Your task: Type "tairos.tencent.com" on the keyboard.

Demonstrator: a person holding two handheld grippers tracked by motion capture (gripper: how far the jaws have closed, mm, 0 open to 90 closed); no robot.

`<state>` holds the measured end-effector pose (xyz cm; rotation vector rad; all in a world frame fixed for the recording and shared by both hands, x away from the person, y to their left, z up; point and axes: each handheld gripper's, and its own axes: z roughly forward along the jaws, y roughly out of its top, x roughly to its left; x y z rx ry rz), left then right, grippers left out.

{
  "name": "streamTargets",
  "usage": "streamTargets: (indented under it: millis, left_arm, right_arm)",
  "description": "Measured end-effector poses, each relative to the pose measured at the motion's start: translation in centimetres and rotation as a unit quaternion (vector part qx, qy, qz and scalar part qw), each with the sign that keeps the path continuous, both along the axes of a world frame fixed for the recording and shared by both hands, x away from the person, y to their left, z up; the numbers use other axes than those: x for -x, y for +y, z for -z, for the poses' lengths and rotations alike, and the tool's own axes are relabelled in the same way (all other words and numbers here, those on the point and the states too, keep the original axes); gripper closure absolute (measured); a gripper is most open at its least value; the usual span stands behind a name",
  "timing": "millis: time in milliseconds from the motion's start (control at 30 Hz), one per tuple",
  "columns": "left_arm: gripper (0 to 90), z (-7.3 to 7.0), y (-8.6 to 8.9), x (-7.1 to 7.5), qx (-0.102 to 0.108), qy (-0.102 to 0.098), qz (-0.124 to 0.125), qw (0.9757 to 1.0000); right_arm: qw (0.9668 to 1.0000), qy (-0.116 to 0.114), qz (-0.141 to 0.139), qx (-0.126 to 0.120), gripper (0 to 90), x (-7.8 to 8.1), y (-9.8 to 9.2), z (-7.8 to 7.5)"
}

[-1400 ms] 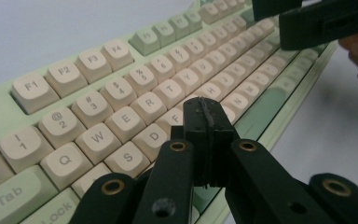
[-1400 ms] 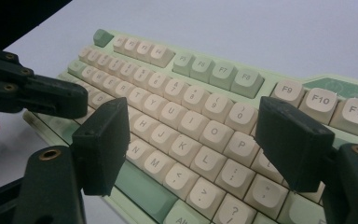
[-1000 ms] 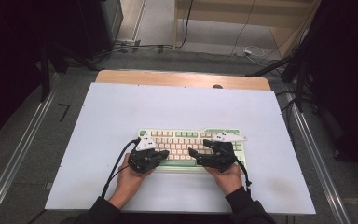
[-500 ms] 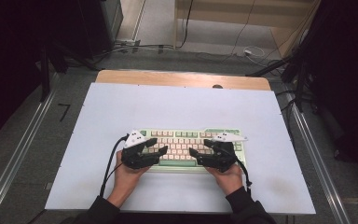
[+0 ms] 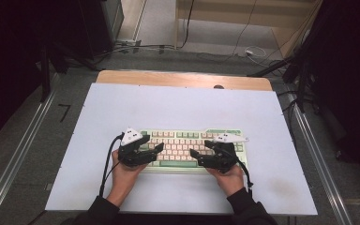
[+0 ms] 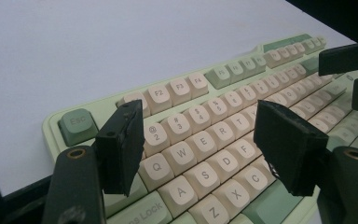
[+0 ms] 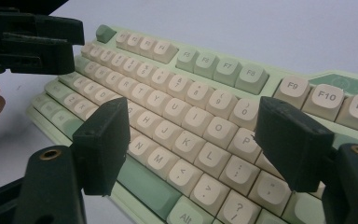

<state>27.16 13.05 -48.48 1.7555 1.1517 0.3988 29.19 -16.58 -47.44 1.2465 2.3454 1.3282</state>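
Nearest us in the high view, our two hands come in from the bottom edge, each w/ a gripper, both over the front half of the keyboard (image 5: pixel 192 147), which lies flat on the white table (image 5: pixel 183 108), a bit nearer us than its centre.

Left gripper (image 5: pixel 158 149): it sits over the keyboard's left end, tips pointing right, toward the other one. In the left gripper view its fingers (image 6: pixel 121 144) stand wide apart, w/ the Q-W-E / A-S-D keys showing in the gap between them. Jaws have just been opening; nothing between them, released, no key pinched. We can't tell if the tips rest on the keycaps or hang just above them.

Right gripper (image 5: pixel 193 153): over the right-centre of the keyboard, tips pointing left, so the two sets of tips face each other, near but apart, w/ a strip of keys between. In the right gripper view its fingers (image 7: pixel 103 142) are also wide apart, J-K-L-O-P keys seen in the gap, space bar just below. Nothing held, loose. Contact w/ the keys: can't tell either.

Further off in that view, the left gripper's black jaws show top left, above the keyboard's far-left keys.

Beyond the keyboard: bare white table top, then a wooden strip (image 5: pixel 183 79) along its far edge.
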Motion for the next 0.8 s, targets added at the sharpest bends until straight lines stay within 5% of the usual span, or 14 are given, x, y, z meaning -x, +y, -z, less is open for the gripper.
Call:
streamTargets:
  millis: [300,367,433,533,800]
  left_arm:
    - [39.3,0.2,-0.2,-0.2,-0.008,-0.002,-0.003,1.0000]
    - [48.9,0.3,-0.2,-0.3,0.001,-0.005,0.009,1.0000]
    - [68.0,0.4,-0.3,-0.6,0.007,0.002,0.029,0.9995]
    - [90.0,0.4,-0.7,-1.2,-0.002,0.016,0.042,0.9990]
    - [90.0,0.0,-2.0,-1.9,-0.055,0.024,0.052,0.9968]
  right_arm:
    - [1.0000,0.001,0.000,0.000,24.8,0.0,0.0,0.0]
    - [1.0000,0.001,0.000,0.000,24.8,0.0,0.0,0.0]
    - [1.0000,0.002,0.000,-0.001,24.7,0.0,0.0,0.0]
    - [1.0000,0.004,0.000,-0.001,24.7,0.0,0.1,0.1]
    - [1.0000,0.007,-0.002,0.000,24.7,-0.1,0.1,0.2]
